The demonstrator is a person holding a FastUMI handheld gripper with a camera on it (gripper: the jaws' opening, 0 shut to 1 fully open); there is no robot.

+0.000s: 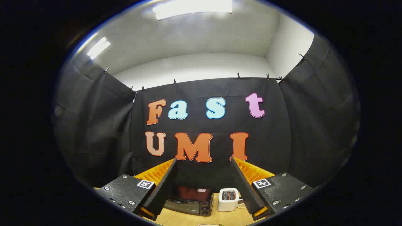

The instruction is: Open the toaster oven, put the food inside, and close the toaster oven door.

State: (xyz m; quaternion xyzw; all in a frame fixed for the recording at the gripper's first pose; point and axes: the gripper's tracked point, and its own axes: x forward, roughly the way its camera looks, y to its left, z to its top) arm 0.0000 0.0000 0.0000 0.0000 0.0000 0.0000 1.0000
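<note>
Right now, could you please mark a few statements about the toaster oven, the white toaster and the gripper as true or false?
1. The gripper has its fingers spread apart with nothing between them. True.
2. The toaster oven has its door hanging open. False: the door looks closed, handle at the front.
3. A white toaster stands beside the toaster oven on the wooden table. True.
4. The fingers are pressing on the toaster oven's handle. False: the oven sits well beyond the fingers, untouched.
5. The white toaster stands on top of the toaster oven. False: it stands on the table next to it.
</note>
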